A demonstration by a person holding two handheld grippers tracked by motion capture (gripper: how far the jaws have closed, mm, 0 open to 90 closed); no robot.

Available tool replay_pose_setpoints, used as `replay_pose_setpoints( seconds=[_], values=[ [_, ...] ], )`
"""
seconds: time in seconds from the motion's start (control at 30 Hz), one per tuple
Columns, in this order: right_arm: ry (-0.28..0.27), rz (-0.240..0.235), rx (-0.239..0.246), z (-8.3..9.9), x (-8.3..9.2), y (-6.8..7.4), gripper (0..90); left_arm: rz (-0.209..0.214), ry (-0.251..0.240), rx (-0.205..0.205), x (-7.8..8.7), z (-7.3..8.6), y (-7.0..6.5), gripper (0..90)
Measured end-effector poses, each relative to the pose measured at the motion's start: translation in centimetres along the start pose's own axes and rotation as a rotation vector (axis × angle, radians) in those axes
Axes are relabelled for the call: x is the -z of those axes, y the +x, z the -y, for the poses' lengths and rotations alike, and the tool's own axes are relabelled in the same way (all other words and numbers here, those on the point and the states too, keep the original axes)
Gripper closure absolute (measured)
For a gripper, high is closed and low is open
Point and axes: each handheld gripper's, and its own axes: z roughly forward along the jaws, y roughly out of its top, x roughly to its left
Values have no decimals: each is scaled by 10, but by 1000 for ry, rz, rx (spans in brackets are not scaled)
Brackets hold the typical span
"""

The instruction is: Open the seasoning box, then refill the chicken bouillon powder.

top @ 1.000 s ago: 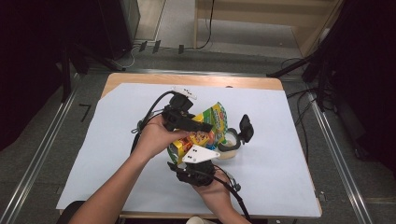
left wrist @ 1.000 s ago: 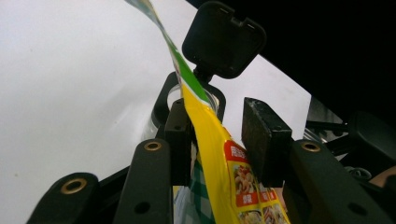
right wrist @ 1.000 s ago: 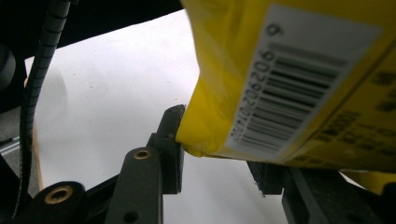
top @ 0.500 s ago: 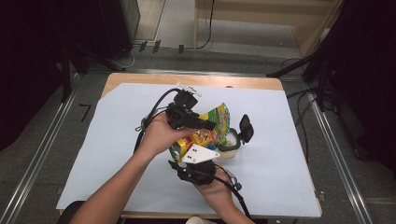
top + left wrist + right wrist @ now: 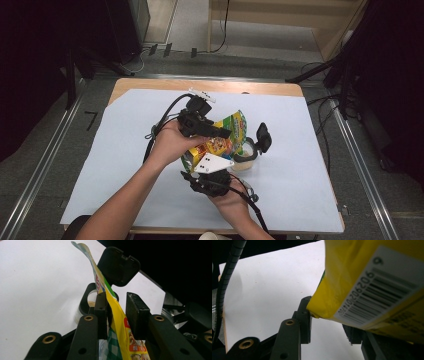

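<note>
Right gripper (image 5: pixel 212 167): nearest you, low over the table, its grey plate facing up. In the right gripper view the jaws straddle the bottom corner of the bag (image 5: pixel 372 282); the left pad touches the corner, the right jaw sits behind the bag, so you cannot tell whether it presses.

Left gripper (image 5: pixel 220 132): your left hand (image 5: pixel 172 142) holds it just beyond the right one, jaws pointing toward the jar. They have just been closing, with the bag between them. In the left gripper view the left pad (image 5: pixel 101 312) lies against the foil while a narrow gap shows at the right pad: a narrow claw around the bag, not visibly pinching it.

Bag (image 5: pixel 225 142): yellow and green snack pouch, held up off the table between your two grippers, its top edge tilted over the jar.

Jar (image 5: pixel 245 157): small clear pot with a black rim, standing on the paper just right of the bag; pale contents show inside. Its hinged black lid (image 5: pixel 263 137) stands open.

Paper (image 5: pixel 125 150): white sheet covering most of the table (image 5: pixel 150 84), whose wooden edge shows at the far side.
</note>
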Motion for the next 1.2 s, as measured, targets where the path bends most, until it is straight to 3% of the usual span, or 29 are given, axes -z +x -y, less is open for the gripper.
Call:
replay_pose_setpoints(
  seconds=[0.67,1.2],
  values=[
    [17,-3,-19,-4,0,-5,639,29,10,43,-2,-6,11,716],
    [14,-1,-23,-7,0,-6,640,20,16,41,-2,-11,14,717]
  ],
)
